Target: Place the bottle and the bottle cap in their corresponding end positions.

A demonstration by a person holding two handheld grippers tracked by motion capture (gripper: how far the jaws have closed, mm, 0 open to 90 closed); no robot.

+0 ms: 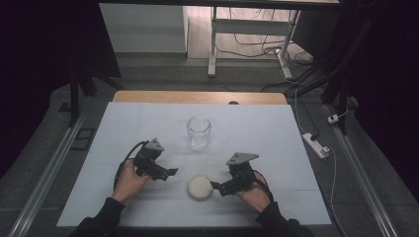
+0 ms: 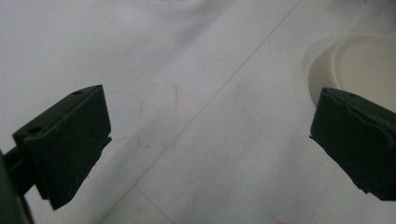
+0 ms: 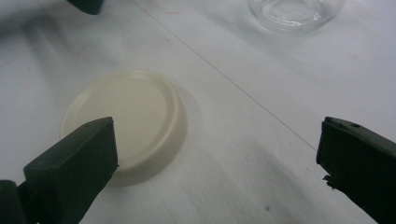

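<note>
Two hand-held grippers hovered low over the pale counter [image 1: 257,128], one on each side of a cream lid [image 1: 199,187] that lay flat near the front edge. The left hand-held gripper [image 1: 170,172] had its jaws spread wide with nothing between them; in the left gripper view the lid [image 2: 359,70] sat just past its right-side jaw. The right hand-held gripper [image 1: 216,186] was likewise wide apart and empty, one jaw reaching over the lid's rim [image 3: 126,116] in its own view, though contact could not be told. A clear glass jar [image 1: 198,132] stood upright farther back, well apart from the lid.
</note>
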